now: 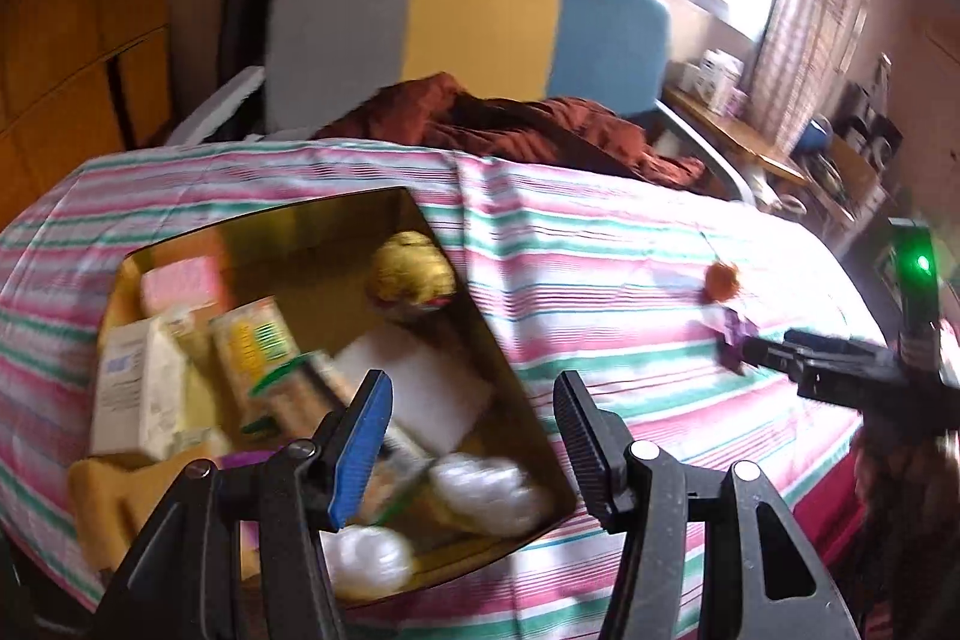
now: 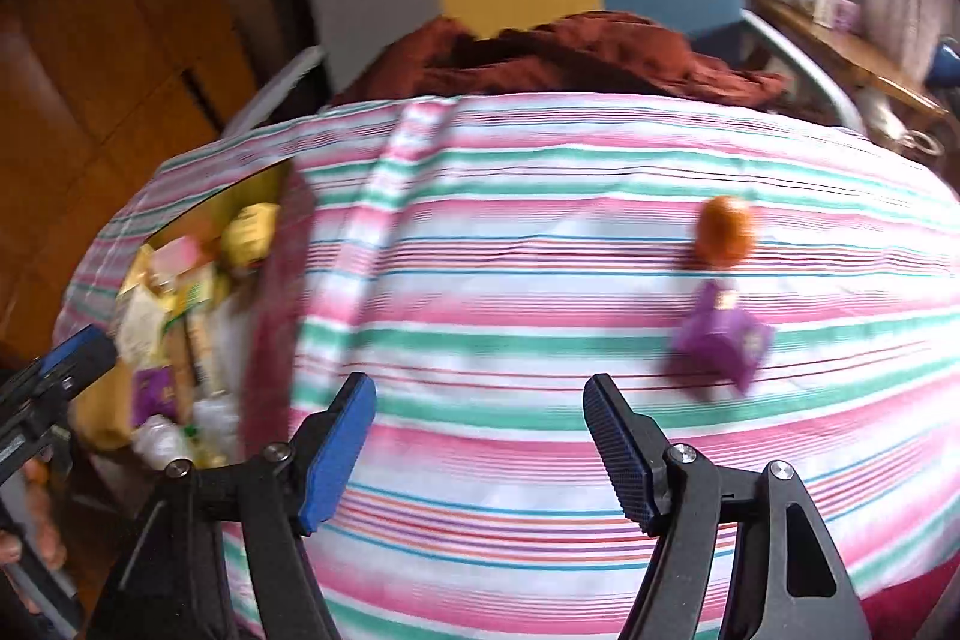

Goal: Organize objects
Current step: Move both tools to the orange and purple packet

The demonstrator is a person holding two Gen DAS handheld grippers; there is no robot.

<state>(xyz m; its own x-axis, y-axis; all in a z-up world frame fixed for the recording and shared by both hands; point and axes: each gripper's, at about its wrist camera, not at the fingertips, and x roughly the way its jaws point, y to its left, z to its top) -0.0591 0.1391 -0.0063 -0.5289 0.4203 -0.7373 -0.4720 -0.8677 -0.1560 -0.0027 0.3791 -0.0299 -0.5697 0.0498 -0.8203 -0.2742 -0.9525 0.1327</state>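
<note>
We had both grippers, left [image 1: 474,400] and right [image 2: 480,403], spread empty; purple packet [image 2: 720,340] needed grabbing next, then boxing [image 1: 528,388].

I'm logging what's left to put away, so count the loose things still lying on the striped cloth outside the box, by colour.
Orange: 1, the round orange item
Purple: 1, the small purple box
Total: 2, both on the striped cloth, outside the cardboard box. Both tools are open and hold nothing.

Striped cloth [image 2: 540,232] covers the surface; the box [image 1: 480,316] looks glossy gold inside; the tongs' pads [image 2: 618,454] are ribbed.
</note>
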